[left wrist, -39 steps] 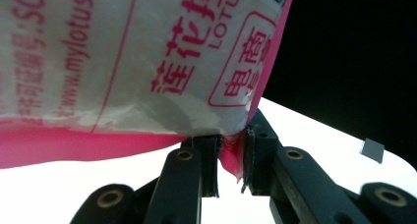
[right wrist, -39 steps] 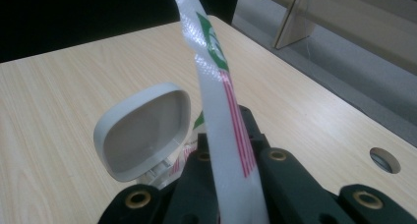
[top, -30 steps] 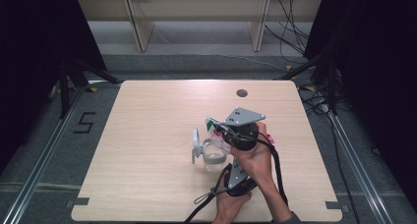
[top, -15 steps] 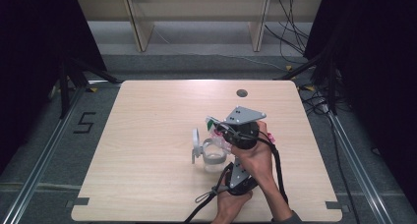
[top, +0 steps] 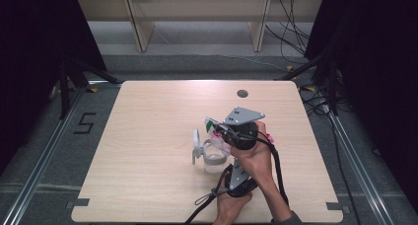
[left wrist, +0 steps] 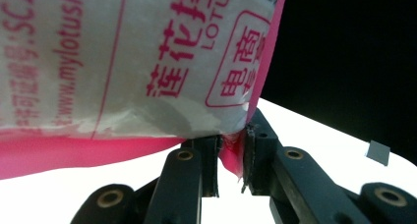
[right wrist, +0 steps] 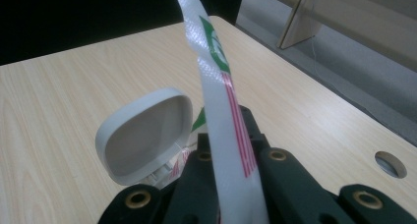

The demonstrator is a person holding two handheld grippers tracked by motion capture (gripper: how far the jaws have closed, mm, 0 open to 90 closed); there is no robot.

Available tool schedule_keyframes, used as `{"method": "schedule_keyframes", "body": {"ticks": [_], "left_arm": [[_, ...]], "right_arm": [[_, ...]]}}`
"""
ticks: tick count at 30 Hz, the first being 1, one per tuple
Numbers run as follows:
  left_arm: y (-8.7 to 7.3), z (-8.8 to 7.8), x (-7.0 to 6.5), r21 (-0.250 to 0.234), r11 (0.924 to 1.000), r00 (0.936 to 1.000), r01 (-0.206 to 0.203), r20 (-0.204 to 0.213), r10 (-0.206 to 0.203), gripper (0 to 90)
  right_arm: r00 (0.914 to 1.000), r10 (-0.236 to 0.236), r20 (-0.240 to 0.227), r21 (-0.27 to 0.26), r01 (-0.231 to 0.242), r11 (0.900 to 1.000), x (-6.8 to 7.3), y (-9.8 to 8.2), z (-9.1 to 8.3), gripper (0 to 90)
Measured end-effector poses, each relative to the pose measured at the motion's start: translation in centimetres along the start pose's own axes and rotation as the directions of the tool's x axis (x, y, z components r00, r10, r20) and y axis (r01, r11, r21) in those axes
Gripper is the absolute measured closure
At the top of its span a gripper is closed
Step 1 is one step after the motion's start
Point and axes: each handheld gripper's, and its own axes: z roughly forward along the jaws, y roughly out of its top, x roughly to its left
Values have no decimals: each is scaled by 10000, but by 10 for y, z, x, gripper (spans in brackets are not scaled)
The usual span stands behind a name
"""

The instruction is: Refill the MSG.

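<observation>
A white and pink sachet [left wrist: 123, 62] with red print is held by both grippers over a clear plastic jar [top: 215, 162] on the table. The jar's grey flip lid [top: 196, 146] stands open to its left. My left gripper [left wrist: 231, 155] is shut on the sachet's pink lower corner; in the high view my left gripper [top: 236, 168] points away from the near edge, under the right hand. My right gripper [right wrist: 228, 135] is shut on the sachet's thin edge [right wrist: 216, 86], which carries a green mark, just above the lid [right wrist: 147, 135]. In the high view my right gripper [top: 222, 131] points left.
The light wooden table [top: 148, 116] has a round cable hole [top: 242, 93] near its far edge. Black cables trail from both grippers toward the near edge. Shelf legs and loose cables lie on the floor beyond the table.
</observation>
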Motion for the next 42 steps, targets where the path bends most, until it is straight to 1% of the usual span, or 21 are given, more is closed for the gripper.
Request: {"method": "schedule_keyframes", "body": {"ticks": [1,2,3,4,6,8,10,11,15,17,18,19,20,26,30,31,32,35,39,40,42], "left_arm": [[0,0,0,-4,10000,10000,2,-6,-2,784],[0,0,0,-3,10000,10000,-7,-8,7,784],[0,0,0,-14,10000,10000,-1,-7,1,784],[0,0,0,-5,10000,10000,-8,-7,8,784],[0,0,0,7,10000,10000,-7,-2,7,784],[0,-1,0,46,10000,10000,7,4,-7,784],[0,-1,0,59,10000,10000,7,19,-7,784],[0,-1,0,43,10000,10000,-2,-1,2,784],[0,-1,1,44,10000,10000,-24,-7,24,784],[0,0,1,17,10000,10000,-42,-31,42,784],[0,0,1,22,10000,10000,-74,-39,74,784],[0,3,-3,-458,9980,9991,431,64,-429,784],[0,5,-5,-690,9950,9974,719,91,-714,784],[0,5,-5,-717,9945,9970,768,114,-761,784],[0,6,-5,-759,9938,9966,817,123,-810,784],[0,6,-5,-761,9934,9963,854,133,-846,785],[0,6,-5,-734,9937,9964,848,125,-841,784],[1,6,-5,-802,9922,9953,958,214,-944,784],[1,6,-6,-858,9912,9948,1008,213,-993,784],[1,6,-6,-854,9913,9949,1001,207,-986,784],[1,6,-6,-849,9912,9948,1014,215,-1000,784]], "right_arm": [[10000,18,-65,64,-18,10000,0,0,0,900],[9998,-197,-52,17,197,9998,-1,1,0,900],[9999,128,-38,92,-128,9999,1,0,0,900],[9999,166,-37,101,-165,9998,1,0,0,900],[10000,-32,-17,37,32,10000,1,0,1,900],[10000,47,0,46,-47,10000,2,0,1,900],[10000,-27,-23,19,27,10000,1,1,1,900],[9998,93,-166,190,-90,9998,2,1,1,900],[9999,29,-159,158,-27,9999,2,1,1,900],[9999,108,-92,116,-107,9999,3,1,2,900],[9999,-96,-40,80,97,9999,3,1,2,900],[9998,-215,-2,44,215,9998,3,1,3,900],[9997,-234,-15,59,234,9997,3,1,3,900],[9996,-277,-104,148,279,9995,3,2,3,900],[9995,-325,9,92,325,9994,3,2,3,900],[9997,-217,-140,235,220,9995,3,2,3,900],[9997,-178,-180,272,183,9995,3,2,4,900],[9996,-214,-180,305,220,9993,3,2,4,900],[9996,-248,-164,249,252,9994,3,3,5,900],[9999,-88,-93,273,90,9996,5,3,4,900],[9997,-181,-161,308,186,9994,4,3,4,900]]}}
